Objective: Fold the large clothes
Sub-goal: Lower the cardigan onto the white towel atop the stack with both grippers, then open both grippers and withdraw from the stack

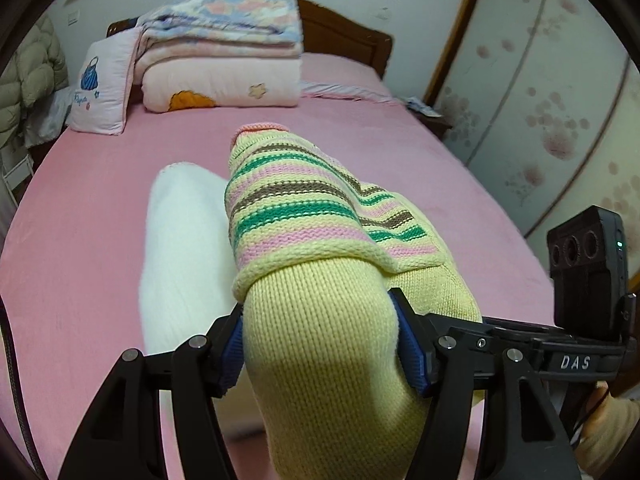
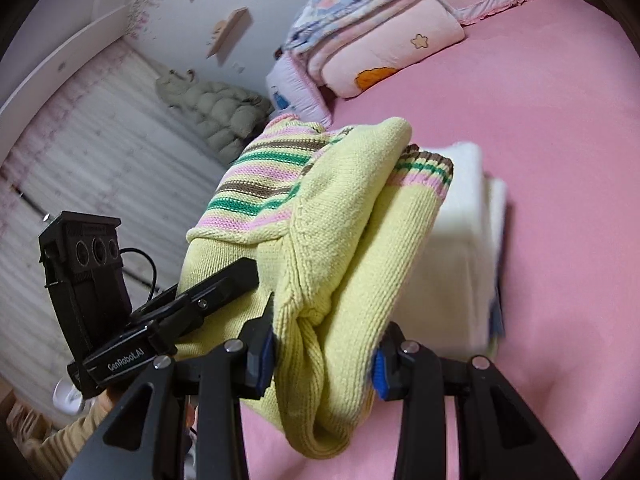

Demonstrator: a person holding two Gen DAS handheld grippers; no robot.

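Observation:
A yellow knit sweater [image 1: 320,340] with green, pink and brown stripes is bunched and held above the pink bed [image 1: 100,200]. My left gripper [image 1: 320,340] is shut on a thick fold of its yellow knit. My right gripper [image 2: 326,344] is shut on another bunch of the same sweater [image 2: 340,220]; the left gripper's body [image 2: 120,320] shows at its left. A folded white garment [image 1: 180,260] lies on the bed beneath the sweater, and also shows in the right wrist view [image 2: 460,248].
Folded quilts [image 1: 224,52] and a pillow [image 1: 104,88] are stacked at the bed's head by the wooden headboard [image 1: 344,36]. A puffy green jacket [image 2: 216,112] hangs off the bed's left side. A floral wardrobe door [image 1: 540,100] stands on the right.

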